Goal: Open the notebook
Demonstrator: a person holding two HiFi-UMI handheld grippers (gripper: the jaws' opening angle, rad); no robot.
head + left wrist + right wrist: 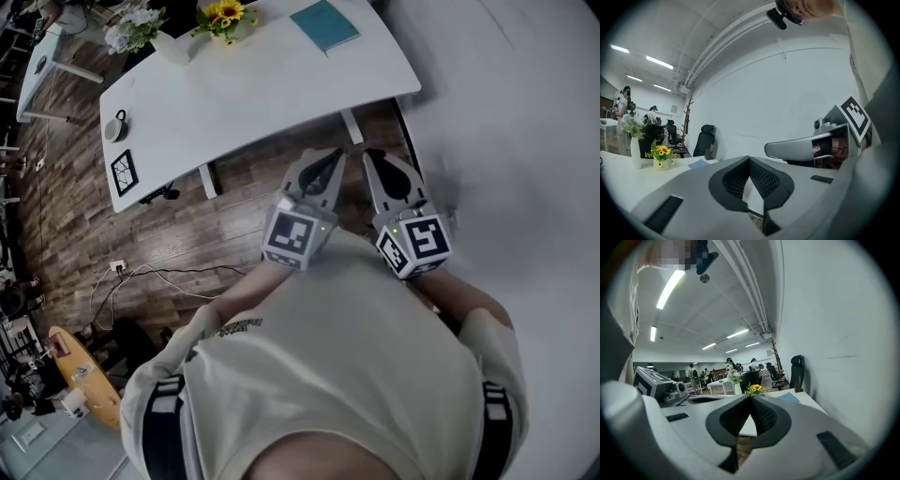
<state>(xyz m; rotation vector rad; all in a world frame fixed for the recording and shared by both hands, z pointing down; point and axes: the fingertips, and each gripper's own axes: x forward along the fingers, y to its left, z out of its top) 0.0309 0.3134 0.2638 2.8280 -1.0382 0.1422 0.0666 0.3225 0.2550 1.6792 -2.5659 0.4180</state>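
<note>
Notebook (324, 25) lies closed, teal cover up, at the upper right of the white table (244, 94), close to the top edge of the head view. It sits near the table's far right corner and well apart from both of your grippers.

Your left gripper (333, 157) and right gripper (375, 157) hang side by side at centre frame, over the wooden floor (216, 234) just short of the table's near edge. Both point toward the table, and the marker cubes sit against your chest.

Left gripper view: the left gripper (750, 159) has its fingers together, tips meeting, nothing between them. The notebook (698, 163) shows as a pale blue patch on the tabletop at lower left, beyond the jaws. A pot of sunflowers (661, 153) and a tall white vase (635, 154) stand further left.

Right gripper view: the right gripper (751, 397) has its fingers together too, with nothing held. The notebook (790, 397) lies on the table just right of the jaw tips in frame, and the sunflowers (754, 389) are just above them.

Other items in the head view:
- sunflowers (225, 17) at top centre
- a bunch of pale flowers (131, 28) at upper left
- a small round object (115, 125) near the left end of the table, with a black-framed item (124, 172) beside it; what they are is too small to tell
- cables (159, 277) trailing over the floor at left
</note>
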